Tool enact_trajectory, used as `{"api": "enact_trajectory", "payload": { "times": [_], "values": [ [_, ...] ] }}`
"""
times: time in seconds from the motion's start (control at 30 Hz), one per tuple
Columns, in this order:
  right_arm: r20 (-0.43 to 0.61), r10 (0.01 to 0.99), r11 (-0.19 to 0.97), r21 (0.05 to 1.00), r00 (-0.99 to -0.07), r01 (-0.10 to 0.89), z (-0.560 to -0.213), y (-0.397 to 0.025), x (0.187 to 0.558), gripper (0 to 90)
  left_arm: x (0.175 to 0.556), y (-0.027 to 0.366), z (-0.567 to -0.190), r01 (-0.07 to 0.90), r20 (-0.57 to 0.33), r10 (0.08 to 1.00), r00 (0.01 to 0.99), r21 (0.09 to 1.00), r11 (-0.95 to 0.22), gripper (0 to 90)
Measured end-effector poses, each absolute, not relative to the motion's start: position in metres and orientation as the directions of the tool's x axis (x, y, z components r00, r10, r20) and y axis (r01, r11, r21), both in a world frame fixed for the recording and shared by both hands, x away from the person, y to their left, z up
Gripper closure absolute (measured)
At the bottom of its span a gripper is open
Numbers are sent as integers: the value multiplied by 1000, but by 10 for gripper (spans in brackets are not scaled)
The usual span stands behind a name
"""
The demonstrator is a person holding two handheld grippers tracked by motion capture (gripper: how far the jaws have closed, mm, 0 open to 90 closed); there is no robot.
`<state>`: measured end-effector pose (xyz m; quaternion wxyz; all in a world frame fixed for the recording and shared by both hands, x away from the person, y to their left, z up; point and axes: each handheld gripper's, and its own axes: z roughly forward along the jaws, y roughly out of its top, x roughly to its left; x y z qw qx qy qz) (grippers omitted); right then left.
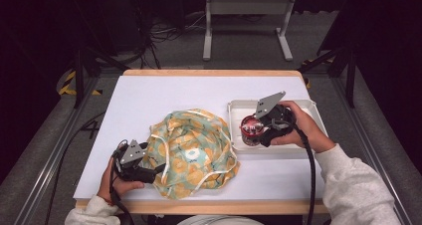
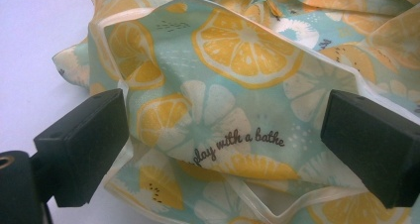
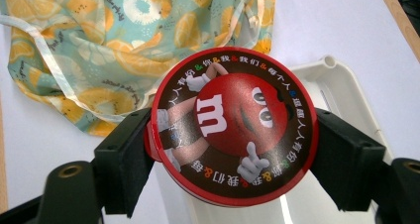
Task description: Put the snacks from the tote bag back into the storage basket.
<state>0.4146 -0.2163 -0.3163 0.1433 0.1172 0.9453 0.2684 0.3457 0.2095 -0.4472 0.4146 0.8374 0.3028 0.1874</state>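
Observation:
A crumpled drawstring bag [image 1: 194,153] printed with orange and lemon slices on pale teal lies in the middle of the white table. My left gripper [image 1: 157,169] sits at the bag's left edge. In the left gripper view it [image 2: 228,144] is open, with the bag's fabric [image 2: 237,80] lying between the wide-apart jaws. My right gripper [image 1: 253,131] is shut on a round red candy tin [image 1: 251,128] over the white tray [image 1: 278,151]. In the right gripper view the tin's lid [image 3: 233,127] shows a red cartoon candy figure, and the gripper [image 3: 232,157] clamps the tin from both sides.
The white tray [image 3: 341,83] stands at the right of the table [image 1: 149,95], close to the bag's right edge. The bag's pale ribbon cords [image 3: 47,68] trail over the fabric. A wooden edge borders the table. A metal stand and cables are on the floor beyond.

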Motion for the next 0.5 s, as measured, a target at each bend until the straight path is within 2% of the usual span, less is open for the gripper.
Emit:
{"api": "enact_trajectory", "payload": {
  "times": [0.5],
  "values": [
    [-211,314,866,464,-926,188,-322,-229,429,241,345,209,-447,353,63,663,746,807,-474,51]
  ]
}}
